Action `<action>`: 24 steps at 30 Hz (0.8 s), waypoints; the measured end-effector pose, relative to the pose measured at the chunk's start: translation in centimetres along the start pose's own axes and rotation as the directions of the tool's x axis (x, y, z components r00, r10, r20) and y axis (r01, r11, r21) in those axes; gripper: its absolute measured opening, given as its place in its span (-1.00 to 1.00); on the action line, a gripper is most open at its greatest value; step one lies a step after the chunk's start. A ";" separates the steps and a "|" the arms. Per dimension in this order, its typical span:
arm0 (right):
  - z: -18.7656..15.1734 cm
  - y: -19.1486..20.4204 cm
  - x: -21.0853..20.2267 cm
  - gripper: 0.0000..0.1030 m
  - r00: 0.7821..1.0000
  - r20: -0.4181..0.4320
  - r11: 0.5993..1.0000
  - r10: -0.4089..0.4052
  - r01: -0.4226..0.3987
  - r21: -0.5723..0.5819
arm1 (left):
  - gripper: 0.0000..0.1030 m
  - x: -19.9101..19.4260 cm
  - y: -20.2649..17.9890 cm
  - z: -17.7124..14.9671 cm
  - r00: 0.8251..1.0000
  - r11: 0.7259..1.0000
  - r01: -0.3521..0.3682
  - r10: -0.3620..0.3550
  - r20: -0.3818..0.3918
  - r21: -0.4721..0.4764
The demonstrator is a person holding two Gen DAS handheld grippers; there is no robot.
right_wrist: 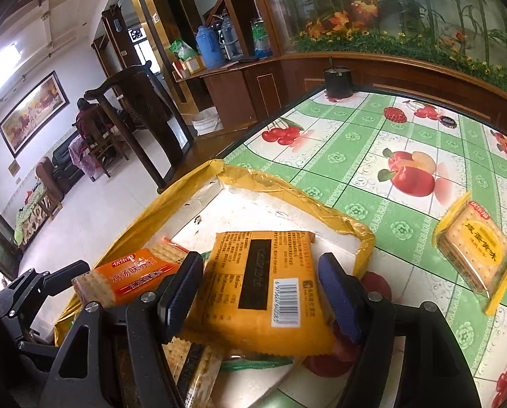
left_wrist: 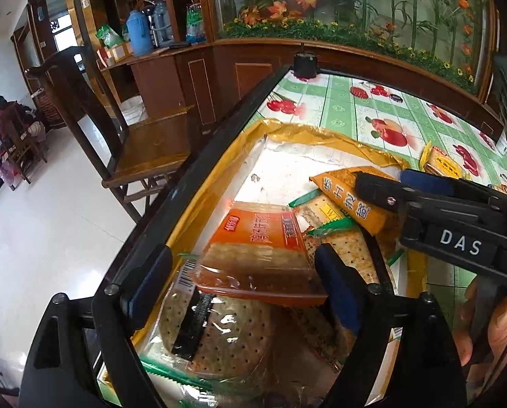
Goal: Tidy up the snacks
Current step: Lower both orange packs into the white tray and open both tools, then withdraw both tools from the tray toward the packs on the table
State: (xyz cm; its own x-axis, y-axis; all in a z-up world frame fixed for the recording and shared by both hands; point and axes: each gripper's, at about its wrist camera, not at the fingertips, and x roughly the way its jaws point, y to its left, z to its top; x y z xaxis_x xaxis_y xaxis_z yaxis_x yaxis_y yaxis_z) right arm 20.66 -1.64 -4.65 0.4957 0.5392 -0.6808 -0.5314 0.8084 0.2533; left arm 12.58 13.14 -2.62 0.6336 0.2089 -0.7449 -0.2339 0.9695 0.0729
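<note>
A shallow white box with yellow-taped walls (left_wrist: pixel 324 137) sits on the table and holds several cracker packs. My left gripper (left_wrist: pixel 243 282) is over the box with its blue pads on both sides of an orange cracker pack (left_wrist: pixel 260 238), gripping it. My right gripper (right_wrist: pixel 258 294) holds a yellow-orange snack pack (right_wrist: pixel 263 289) between its pads over the box (right_wrist: pixel 287 187); it also shows in the left wrist view (left_wrist: pixel 358 197) with the right gripper's fingers (left_wrist: pixel 389 190) on it. A round cracker pack (left_wrist: pixel 219 343) and green-edged packs (left_wrist: pixel 341 244) lie in the box.
A yellow cracker pack (right_wrist: pixel 474 255) lies on the fruit-print tablecloth (right_wrist: pixel 372 156) right of the box; it also shows in the left wrist view (left_wrist: pixel 443 165). A black pot (right_wrist: pixel 337 83) stands at the far table edge. A wooden chair (left_wrist: pixel 124 129) stands left of the table.
</note>
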 end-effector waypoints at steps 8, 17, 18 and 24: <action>-0.7 -1.4 -4.2 0.71 0.997 0.067 0.999 -0.042 0.041 0.025 | 0.69 -2.9 -0.1 0.1 0.997 1.000 0.002 -0.001 0.074 -0.008; -2.5 -4.2 -9.3 0.74 0.988 0.112 0.993 -0.109 0.103 0.057 | 0.69 -5.1 -2.1 0.2 0.994 1.000 0.021 -0.023 0.109 0.018; -2.7 -4.7 -9.8 0.74 0.986 0.117 0.992 -0.120 0.113 0.064 | 0.69 -5.3 -2.4 0.3 0.994 0.999 0.024 -0.026 0.111 0.023; -4.3 -7.7 -13.1 0.74 0.976 0.136 0.981 -0.172 0.158 0.111 | 0.69 -6.3 -4.1 0.4 0.991 0.998 0.039 -0.045 0.125 0.046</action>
State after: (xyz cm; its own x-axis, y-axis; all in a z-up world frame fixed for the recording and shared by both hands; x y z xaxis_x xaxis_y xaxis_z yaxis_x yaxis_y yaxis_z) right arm 15.33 -15.95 -0.64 0.6683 0.4190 -0.6146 -0.3671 0.9044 0.2174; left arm 9.81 7.87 2.07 0.7304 0.1797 -0.6589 -0.1751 0.9818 0.0737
